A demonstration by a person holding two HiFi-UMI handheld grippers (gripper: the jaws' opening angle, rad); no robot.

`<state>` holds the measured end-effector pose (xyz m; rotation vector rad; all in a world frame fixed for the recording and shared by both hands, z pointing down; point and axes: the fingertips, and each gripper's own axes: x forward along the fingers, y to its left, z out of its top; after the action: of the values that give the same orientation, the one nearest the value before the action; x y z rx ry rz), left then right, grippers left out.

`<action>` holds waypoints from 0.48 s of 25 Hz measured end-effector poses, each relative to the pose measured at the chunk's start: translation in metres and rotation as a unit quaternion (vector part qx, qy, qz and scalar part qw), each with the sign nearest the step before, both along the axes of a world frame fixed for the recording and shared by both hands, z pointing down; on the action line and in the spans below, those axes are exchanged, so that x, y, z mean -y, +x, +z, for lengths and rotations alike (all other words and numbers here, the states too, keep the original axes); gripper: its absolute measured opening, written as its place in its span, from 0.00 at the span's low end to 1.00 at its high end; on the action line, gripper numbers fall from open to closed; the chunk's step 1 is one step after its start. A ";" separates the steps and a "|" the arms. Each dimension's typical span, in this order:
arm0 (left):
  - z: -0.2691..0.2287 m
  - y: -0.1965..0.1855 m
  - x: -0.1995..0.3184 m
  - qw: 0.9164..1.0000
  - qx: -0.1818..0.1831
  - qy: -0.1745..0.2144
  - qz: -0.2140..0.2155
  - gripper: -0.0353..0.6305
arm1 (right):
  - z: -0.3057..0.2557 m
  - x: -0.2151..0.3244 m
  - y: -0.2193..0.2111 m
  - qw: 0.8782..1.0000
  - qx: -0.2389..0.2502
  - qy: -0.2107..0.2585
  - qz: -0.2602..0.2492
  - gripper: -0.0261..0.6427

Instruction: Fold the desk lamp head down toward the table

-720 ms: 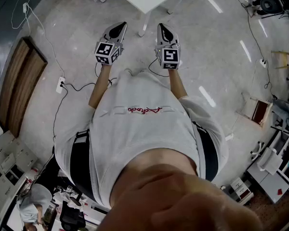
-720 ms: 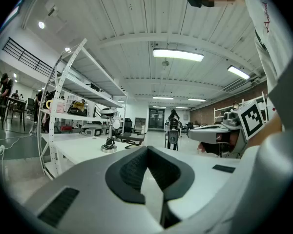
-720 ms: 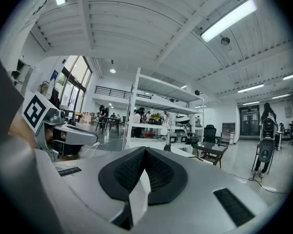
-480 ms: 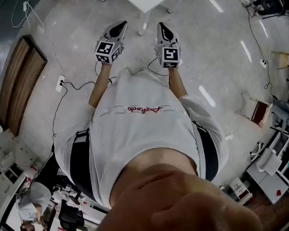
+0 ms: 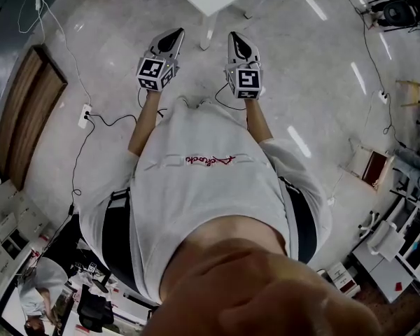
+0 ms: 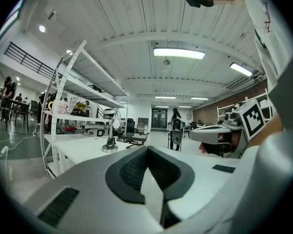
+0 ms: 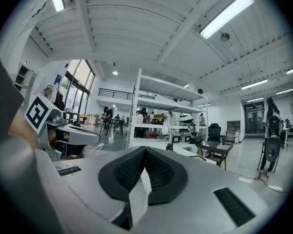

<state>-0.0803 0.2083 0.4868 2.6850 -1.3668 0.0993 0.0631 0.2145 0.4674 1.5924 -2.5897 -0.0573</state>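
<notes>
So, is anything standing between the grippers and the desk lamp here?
Nothing visible does. The desk lamp stands on the white table ahead, with open tabletop in front of it. The left gripper and right gripper are shut, empty and short of the table.

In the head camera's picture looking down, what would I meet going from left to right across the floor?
From the left: wooden panel → white power strip → left gripper → right gripper → red box-like object.

Desk lamp: small, distant, left of centre in left gripper view. Stands upright on round base on white tabletop.
</notes>
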 end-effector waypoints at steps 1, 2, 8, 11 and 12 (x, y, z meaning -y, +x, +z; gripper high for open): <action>0.000 0.000 -0.001 1.000 0.000 0.000 -0.002 0.09 | 0.001 0.000 0.001 1.000 -0.001 0.000 -0.002 0.07; 0.001 0.000 -0.002 1.000 0.001 0.000 -0.005 0.09 | 0.002 0.001 0.001 1.000 -0.001 0.000 -0.003 0.07; 0.013 -0.002 -0.014 1.000 0.011 -0.007 -0.015 0.09 | 0.011 -0.003 0.002 1.000 -0.001 -0.002 -0.011 0.07; 0.016 -0.006 -0.014 1.000 0.007 -0.010 -0.023 0.09 | 0.011 -0.002 -0.002 1.000 -0.003 0.000 -0.021 0.07; 0.016 -0.005 -0.013 1.000 0.006 -0.010 -0.025 0.09 | 0.011 -0.001 -0.003 1.000 -0.003 0.001 -0.024 0.07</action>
<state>-0.0856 0.2216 0.5033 2.6370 -1.4282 0.1241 0.0604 0.2156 0.4785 1.5273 -2.6243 -0.0689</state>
